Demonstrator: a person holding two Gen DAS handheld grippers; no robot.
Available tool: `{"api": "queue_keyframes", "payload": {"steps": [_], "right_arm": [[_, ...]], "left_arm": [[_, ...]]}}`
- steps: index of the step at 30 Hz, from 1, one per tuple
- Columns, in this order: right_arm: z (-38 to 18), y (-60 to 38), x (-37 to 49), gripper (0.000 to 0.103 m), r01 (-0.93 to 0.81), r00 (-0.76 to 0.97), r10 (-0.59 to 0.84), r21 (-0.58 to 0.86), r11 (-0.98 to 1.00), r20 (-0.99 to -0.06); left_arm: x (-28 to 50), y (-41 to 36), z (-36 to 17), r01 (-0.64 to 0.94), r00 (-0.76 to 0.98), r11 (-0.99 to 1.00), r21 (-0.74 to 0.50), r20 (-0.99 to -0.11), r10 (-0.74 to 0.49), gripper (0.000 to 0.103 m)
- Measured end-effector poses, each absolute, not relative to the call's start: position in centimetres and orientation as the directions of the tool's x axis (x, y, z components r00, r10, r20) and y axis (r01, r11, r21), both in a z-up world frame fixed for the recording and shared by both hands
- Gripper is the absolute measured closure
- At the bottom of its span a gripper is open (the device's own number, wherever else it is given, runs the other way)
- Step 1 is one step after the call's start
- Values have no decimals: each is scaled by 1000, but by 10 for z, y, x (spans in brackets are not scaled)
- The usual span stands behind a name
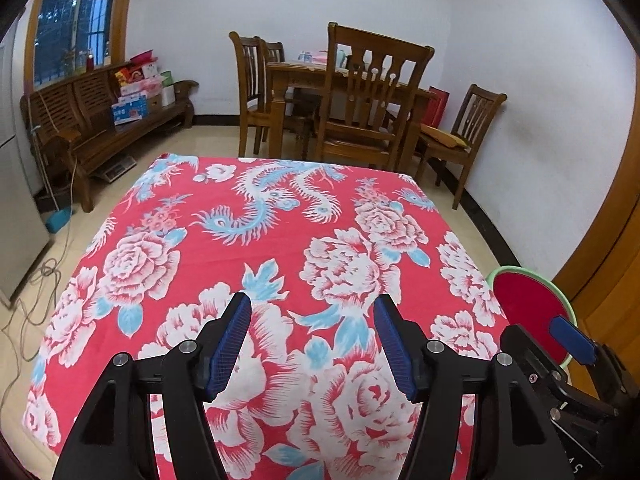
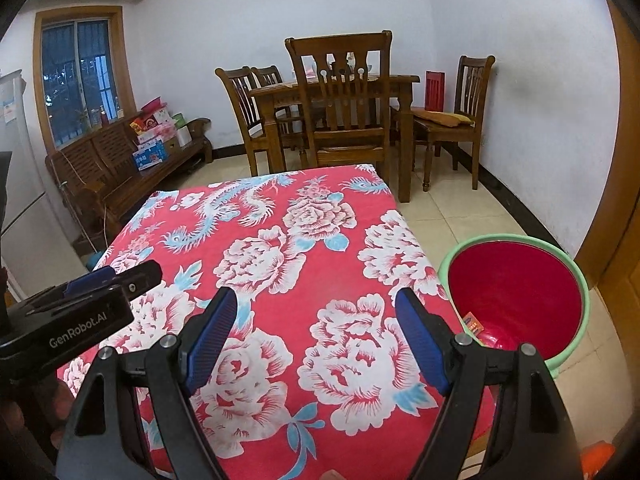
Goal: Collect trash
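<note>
So, big picture first: a table [image 1: 280,264] under a red cloth printed with white peonies and blue phoenixes fills the middle of both views, and its top is bare cloth from the near edge to the far edge. Behind it, across a strip of pale floor tile, stands a wooden dining table [image 2: 336,88] ringed by chairs, one high-backed chair [image 2: 344,92] square to us. Along the left wall runs a wooden bench [image 2: 120,160] stacked with printed cartons; their lettering is too small to read.

Down at the table's right edge, on the floor and just beside the cloth, sits the trash bin [image 2: 516,300], green-rimmed and red inside. A small label with tiny print lies low against its inner wall, with some bits near it, too unclear to name. Tile is clear beyond the bin up to the wall and the wooden door frame.

Now the tools. Over the near part of the cloth, the right gripper [image 2: 316,336] has its blue pads wide apart, nothing between them. The left gripper [image 1: 312,344] hangs over the near middle, pads parted too, holding nothing. From the right wrist view, the left tool's black body reads "GenRobot.AI" in white. From the left wrist view, one blue finger of the right gripper overlaps the bin's rim.
</note>
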State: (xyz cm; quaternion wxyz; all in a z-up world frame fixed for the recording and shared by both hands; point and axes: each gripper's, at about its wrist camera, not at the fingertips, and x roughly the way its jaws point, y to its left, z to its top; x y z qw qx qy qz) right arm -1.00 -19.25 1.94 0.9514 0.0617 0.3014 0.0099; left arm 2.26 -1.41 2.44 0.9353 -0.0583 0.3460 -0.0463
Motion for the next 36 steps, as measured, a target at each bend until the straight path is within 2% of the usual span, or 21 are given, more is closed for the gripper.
{"api": "queue_keyframes", "payload": {"steps": [36], "right_arm": [[21,-198,-9,22,29,815,52,130,991,-578]], "left_arm": [[20,-18,25,57,760,988,-141,-636,-135,38]]}}
